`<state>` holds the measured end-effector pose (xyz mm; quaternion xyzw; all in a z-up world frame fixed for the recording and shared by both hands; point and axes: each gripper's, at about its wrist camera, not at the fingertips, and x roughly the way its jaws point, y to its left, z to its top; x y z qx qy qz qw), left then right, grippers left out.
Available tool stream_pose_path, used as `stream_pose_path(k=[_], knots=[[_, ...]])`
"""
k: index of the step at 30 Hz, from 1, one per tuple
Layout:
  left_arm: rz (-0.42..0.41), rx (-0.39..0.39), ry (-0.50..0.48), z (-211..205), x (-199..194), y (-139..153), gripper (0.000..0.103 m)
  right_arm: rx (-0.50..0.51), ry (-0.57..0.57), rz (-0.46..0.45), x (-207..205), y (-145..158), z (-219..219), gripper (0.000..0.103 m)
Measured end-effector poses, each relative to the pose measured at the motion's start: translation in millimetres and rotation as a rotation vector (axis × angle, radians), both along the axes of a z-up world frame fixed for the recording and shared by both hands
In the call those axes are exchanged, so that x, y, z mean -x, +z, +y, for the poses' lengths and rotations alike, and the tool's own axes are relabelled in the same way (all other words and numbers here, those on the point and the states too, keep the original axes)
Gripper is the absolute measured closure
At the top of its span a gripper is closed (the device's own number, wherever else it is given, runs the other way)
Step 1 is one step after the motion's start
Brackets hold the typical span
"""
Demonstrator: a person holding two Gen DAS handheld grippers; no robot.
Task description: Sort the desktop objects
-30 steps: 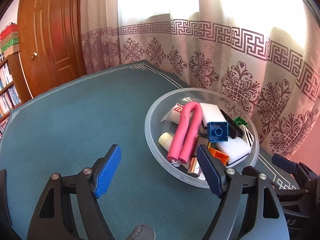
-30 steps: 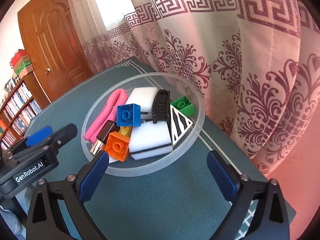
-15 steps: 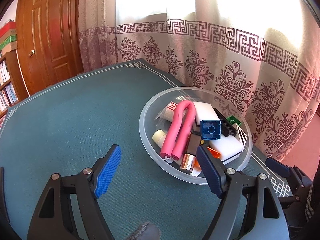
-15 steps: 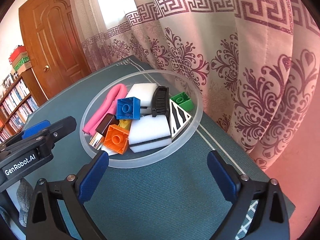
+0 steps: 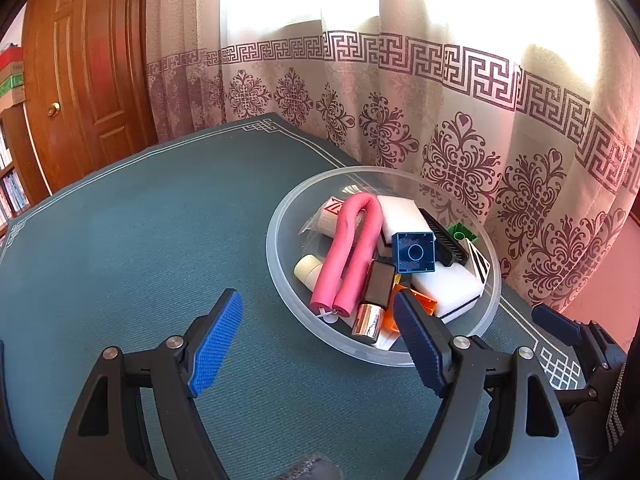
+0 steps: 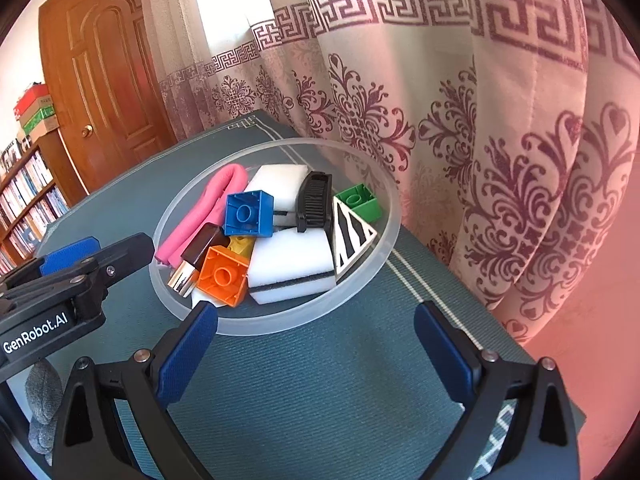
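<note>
Plainly, both tongs, left (image 5: 316, 336) and right (image 6: 316, 354), gape wide and empty before the bowl (image 6: 384, 248).

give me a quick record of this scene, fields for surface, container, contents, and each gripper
surface: green mat
container: clear bowl, near the curtain
contents: pink roller, blue brick, orange brick, green brick, sponge, comb, striped triangle
left gripper: open, empty
right gripper: open, empty

Your left gripper (image 5: 320, 336) and right gripper (image 6: 316, 344) have black frames, silver screws, ribbed blue pads (image 5: 214, 346); white "GenRobot.AI" lettering (image 6: 36, 336) marks one.
</note>
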<state>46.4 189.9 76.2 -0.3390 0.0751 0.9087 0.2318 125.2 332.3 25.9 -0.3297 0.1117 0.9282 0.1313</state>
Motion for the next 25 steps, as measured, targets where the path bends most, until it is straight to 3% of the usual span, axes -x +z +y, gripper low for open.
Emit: stream_pose_path(k=[25], knots=[[-0.001, 0.019, 0.008, 0.3, 2.0, -1.1, 0.022, -0.001, 0.025, -0.027, 1.8, -6.1, -6.8, 0.003]])
